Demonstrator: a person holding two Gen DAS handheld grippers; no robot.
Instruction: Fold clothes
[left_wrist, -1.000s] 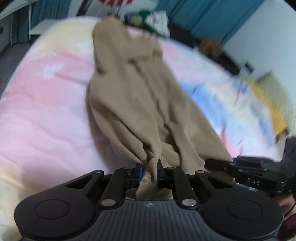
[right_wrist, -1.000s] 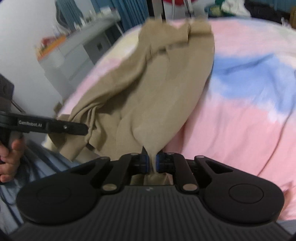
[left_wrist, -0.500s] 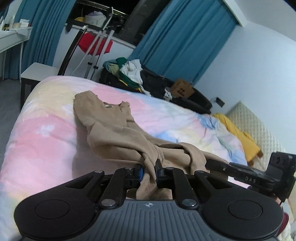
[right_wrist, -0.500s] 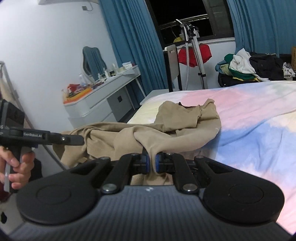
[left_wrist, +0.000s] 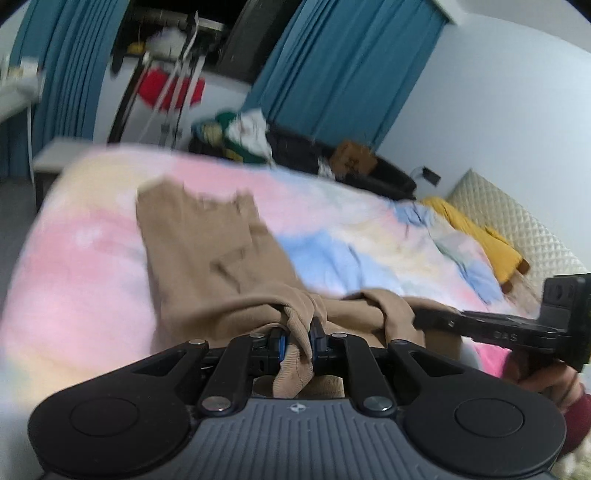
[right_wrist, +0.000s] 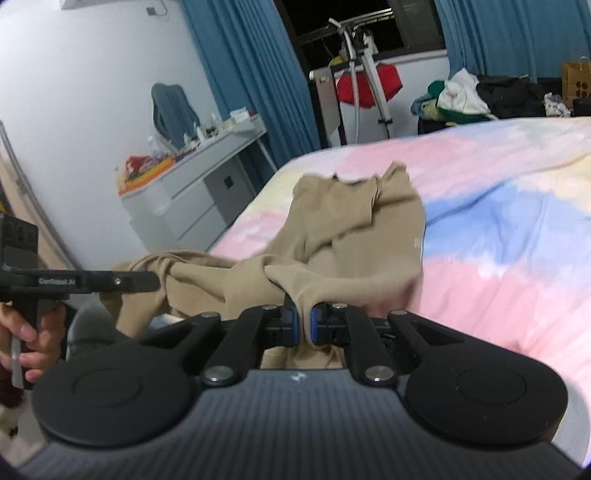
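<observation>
- Jaws of the left gripper (left_wrist: 297, 338) are pinched nearly closed on a bunched hem of the tan trousers (left_wrist: 207, 266).
- Jaws of the right gripper (right_wrist: 302, 320) are clamped tight on another fold of the same trousers (right_wrist: 354, 236).
- Both gripped ends are lifted at the near edge of the bed (right_wrist: 498, 229); the remaining cloth lies flat towards the bed's far edge.
- One hand (right_wrist: 31, 332) holds the left gripper's handle.
</observation>
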